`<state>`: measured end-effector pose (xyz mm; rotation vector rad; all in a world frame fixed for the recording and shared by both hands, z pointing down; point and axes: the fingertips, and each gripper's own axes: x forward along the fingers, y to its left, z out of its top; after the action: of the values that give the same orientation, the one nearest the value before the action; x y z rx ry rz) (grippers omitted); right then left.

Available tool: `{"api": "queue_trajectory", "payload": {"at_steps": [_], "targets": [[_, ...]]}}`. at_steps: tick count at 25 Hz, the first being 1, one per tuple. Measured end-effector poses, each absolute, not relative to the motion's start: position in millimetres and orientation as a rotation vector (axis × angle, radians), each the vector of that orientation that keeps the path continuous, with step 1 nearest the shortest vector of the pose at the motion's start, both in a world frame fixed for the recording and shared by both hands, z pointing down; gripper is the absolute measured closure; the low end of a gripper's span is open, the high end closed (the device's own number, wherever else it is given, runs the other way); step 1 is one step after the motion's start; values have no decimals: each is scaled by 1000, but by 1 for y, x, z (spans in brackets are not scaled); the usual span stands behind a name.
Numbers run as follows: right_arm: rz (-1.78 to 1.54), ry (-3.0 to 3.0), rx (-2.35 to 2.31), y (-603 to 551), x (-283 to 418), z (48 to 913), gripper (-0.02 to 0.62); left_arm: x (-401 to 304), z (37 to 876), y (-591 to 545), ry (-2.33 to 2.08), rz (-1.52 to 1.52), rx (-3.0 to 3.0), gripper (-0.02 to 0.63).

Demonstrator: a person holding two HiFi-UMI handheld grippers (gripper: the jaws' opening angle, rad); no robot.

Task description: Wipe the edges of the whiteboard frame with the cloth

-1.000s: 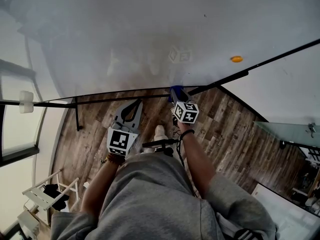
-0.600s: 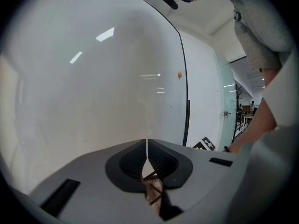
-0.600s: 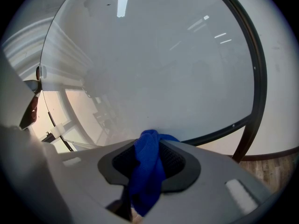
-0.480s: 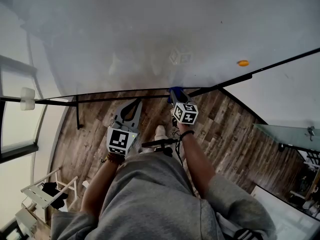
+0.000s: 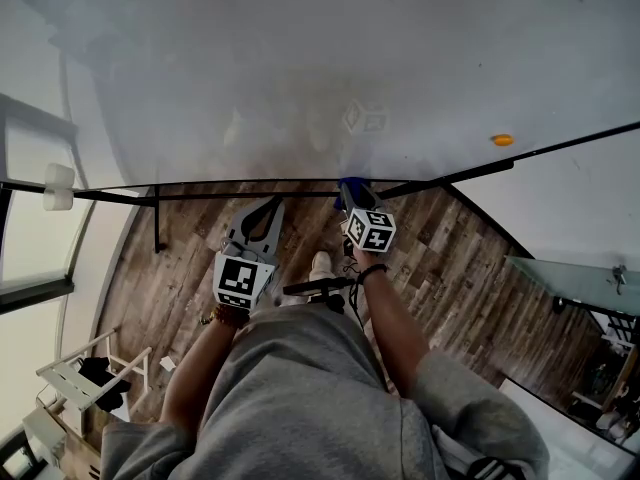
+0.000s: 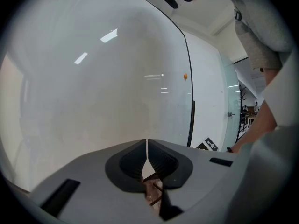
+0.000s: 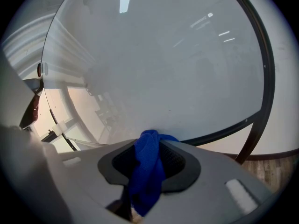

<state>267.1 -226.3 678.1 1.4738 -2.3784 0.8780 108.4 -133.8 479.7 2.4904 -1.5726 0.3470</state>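
The right tongs (image 5: 352,192) are clenched on the cloth (image 5: 351,182), a blue wad pinched between the two jaws with a loose end hanging back toward the handle; in the right gripper view the cloth (image 7: 148,169) fills the gap of the right tongs (image 7: 149,146) and bulges past the tips. The left tongs (image 5: 268,208) are clenched on nothing: in the left gripper view the jaws of the left tongs (image 6: 147,157) meet along a thin slit with only floor behind it. The whiteboard (image 5: 350,68) stands upright in front of the person, and the lower edge of its frame (image 5: 450,176) runs as a dark bar from left to right across the head view, above the wooden floor (image 5: 460,258). The governing relation is as follows: the cloth tip lies at this lower bar, directly ahead of the right tongs, and the bar's long axis runs crosswise to the tongs. In the right gripper view the frame (image 7: 219,132) passes just behind the cloth and curves up the right side. Contact between cloth and bar appears likely but cannot be confirmed. The right tongs are the nearer to the edge; the left tongs hang lower and to the left, short of the bar. The wipe stroke should therefore travel sideways along the bar, with the cloth pressed forward. An orange dot (image 5: 502,140) sits on the board, above the bar to the right.
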Motion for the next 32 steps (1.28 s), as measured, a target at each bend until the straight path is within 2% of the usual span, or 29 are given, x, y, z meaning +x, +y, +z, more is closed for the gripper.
{"api": "queue_trajectory", "payload": {"at_steps": [32], "targets": [[897,-2384,1379,-217,209,684,466,55,478,-133,-1630,334,2456,588]]}}
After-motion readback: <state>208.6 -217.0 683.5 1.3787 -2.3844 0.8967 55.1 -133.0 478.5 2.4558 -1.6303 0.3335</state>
